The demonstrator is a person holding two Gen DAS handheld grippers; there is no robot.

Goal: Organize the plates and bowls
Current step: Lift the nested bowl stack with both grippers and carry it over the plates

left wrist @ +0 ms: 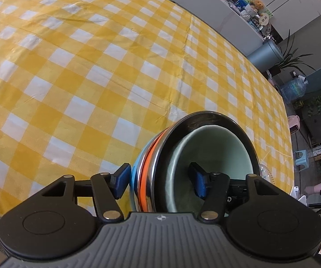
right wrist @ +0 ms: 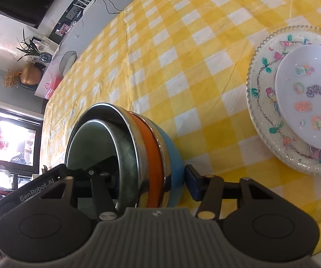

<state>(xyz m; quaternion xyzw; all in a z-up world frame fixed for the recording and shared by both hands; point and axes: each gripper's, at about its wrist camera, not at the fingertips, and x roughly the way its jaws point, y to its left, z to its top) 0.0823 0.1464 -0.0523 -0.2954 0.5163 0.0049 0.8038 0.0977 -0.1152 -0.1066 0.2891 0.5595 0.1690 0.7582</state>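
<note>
Left wrist view: left gripper straddles one wall of a stack of nested bowls on the yellow-and-white checked tablecloth.
Left gripper state: jaws wide; one blue pad stands just outside the blue outer bowl, the other inside the pale green inner bowl. Whether the pads press on the wall cannot be told.
Right wrist view: right gripper straddles the opposite wall of the same stack.
Right gripper state: jaws at a medium gap; the visible blue pad lies just beside the blue outer bowl, the other finger reaches inside the bowls. Contact cannot be confirmed.
Bowl stack order, outside to inside: blue, orange-banded, polished steel, pale green.
Stack position: near the table edge, directly ahead of both grippers.
Plate stack: clear beaded plate with cartoon prints, carrying a white dish; located right of the bowls, apart from them.
</note>
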